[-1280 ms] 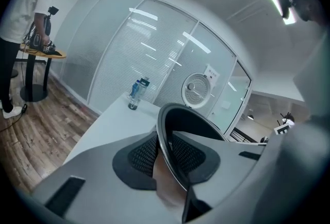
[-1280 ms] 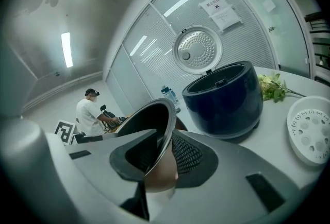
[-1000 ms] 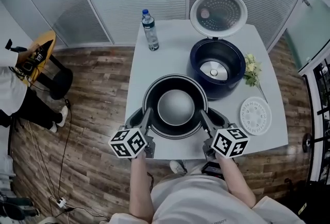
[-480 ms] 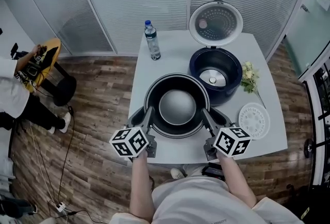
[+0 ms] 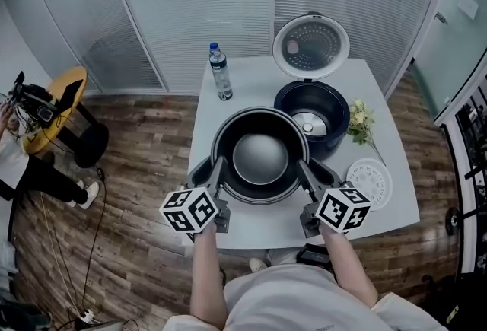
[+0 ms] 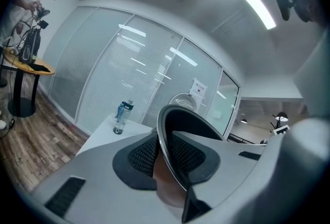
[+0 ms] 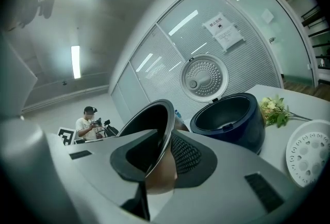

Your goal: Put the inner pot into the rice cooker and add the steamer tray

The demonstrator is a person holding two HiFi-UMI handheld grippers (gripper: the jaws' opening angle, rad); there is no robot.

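The dark inner pot (image 5: 260,158) hangs level over the near half of the white table (image 5: 251,82). My left gripper (image 5: 217,170) is shut on the pot's left rim (image 6: 167,135), and my right gripper (image 5: 303,170) is shut on its right rim (image 7: 164,130). The dark blue rice cooker (image 5: 335,124) stands behind and to the right of the pot, its round lid (image 5: 310,46) raised and its well bare. The white perforated steamer tray (image 5: 369,183) lies flat at the table's right front, also visible in the right gripper view as a steamer tray (image 7: 309,158).
A water bottle (image 5: 221,72) stands at the table's back left. A small bunch of flowers (image 5: 358,122) lies right of the cooker. Glass partitions with blinds close off the far side. A person works at a small round table (image 5: 53,97) at far left.
Both grippers have risen together with the inner pot, which now hangs higher above the table. Their hold on the rim looks the same.
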